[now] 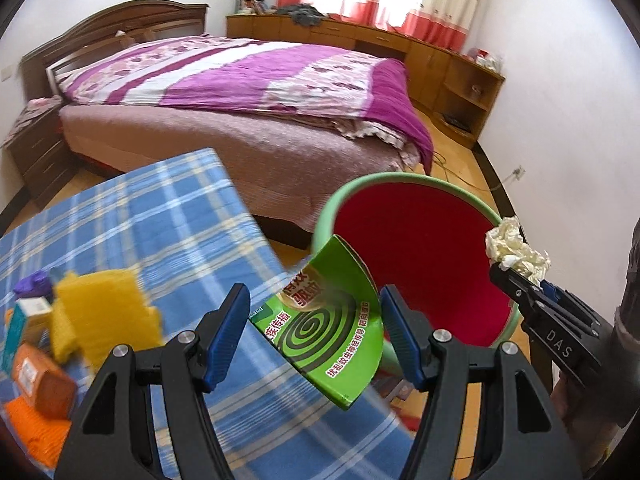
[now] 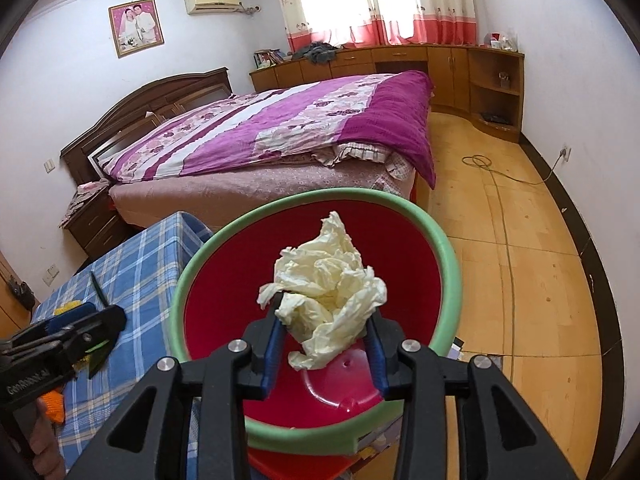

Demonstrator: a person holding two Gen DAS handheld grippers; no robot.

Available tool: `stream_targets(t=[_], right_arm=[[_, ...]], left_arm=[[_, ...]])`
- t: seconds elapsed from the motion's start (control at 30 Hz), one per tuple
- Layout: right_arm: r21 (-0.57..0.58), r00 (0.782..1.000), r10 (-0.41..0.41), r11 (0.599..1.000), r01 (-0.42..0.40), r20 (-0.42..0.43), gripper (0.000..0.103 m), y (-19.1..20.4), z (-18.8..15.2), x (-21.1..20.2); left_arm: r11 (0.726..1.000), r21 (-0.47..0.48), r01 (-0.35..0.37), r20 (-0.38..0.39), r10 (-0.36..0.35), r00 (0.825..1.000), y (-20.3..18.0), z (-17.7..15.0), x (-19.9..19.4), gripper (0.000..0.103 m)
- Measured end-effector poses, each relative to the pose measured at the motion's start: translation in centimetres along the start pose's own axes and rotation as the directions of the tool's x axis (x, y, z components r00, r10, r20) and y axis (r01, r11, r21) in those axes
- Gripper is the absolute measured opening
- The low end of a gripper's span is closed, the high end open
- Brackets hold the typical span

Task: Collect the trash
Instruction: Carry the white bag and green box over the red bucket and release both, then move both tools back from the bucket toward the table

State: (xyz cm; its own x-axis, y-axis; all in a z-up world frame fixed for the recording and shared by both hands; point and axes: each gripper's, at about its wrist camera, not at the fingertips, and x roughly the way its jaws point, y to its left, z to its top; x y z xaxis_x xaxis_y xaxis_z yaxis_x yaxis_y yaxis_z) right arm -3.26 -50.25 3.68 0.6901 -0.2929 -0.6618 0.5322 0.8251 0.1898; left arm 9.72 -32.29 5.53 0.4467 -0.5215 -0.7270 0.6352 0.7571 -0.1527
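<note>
My left gripper (image 1: 314,292) is shut on a green mosquito-coil box (image 1: 328,340), which hangs tilted past the table edge at the near rim of the bin. The bin (image 1: 400,178) is red inside with a green rim. My right gripper (image 2: 326,308) is shut on a crumpled cream paper wad (image 2: 328,280) and holds it over the bin's red inside (image 2: 412,280). In the left wrist view the right gripper (image 1: 516,280) and the wad (image 1: 512,248) sit at the bin's right rim. In the right wrist view the left gripper (image 2: 108,316) shows at the left, over the table.
The table with a blue plaid cloth (image 1: 160,208) stands left of the bin and carries a yellow sponge (image 1: 108,308), an orange packet (image 1: 40,376) and a small box (image 1: 24,320). A bed (image 2: 280,136) lies behind. A cable (image 2: 504,208) runs over the wooden floor.
</note>
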Motion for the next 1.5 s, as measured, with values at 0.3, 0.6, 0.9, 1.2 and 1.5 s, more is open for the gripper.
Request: stream_targets(t=[0.3,0.6,0.9,1.2,1.5], right_arm=[[0.02,0.999,0.038,0.999,-0.038,0.026,0.056,-1.2,0.9,0.0],[0.049,0.999,0.041,0.998,-0.042,0.033,0.06,-2.1,1.0,-0.4],[0.049,0.998,0.047,0.998,-0.049,0.034,0.063,-2.1,0.8,-1.0],[0.037,0.997,0.069,0.997,-0.071,0.045,0.077,0.1,-0.1,-3.3],[0.006,0.992,0.119,0.993,-0.119,0.036,0.081,3.3,-1.2,-5.4]], left_arm=[[0.996,0.063,0.059,-0.003,-0.059,0.998,-2.6,1.2,2.4,0.067],[0.994,0.089,0.065,0.0,-0.065,0.998,-3.6,1.3,3.3,0.073],[0.996,0.054,0.077,-0.002,-0.077,0.997,-2.9,0.9,1.8,0.074],[0.999,-0.019,0.039,0.002,-0.039,0.999,-0.1,-0.3,-1.6,0.074],[0.996,-0.088,-0.03,0.017,0.031,0.999,3.6,-2.4,-5.6,0.074]])
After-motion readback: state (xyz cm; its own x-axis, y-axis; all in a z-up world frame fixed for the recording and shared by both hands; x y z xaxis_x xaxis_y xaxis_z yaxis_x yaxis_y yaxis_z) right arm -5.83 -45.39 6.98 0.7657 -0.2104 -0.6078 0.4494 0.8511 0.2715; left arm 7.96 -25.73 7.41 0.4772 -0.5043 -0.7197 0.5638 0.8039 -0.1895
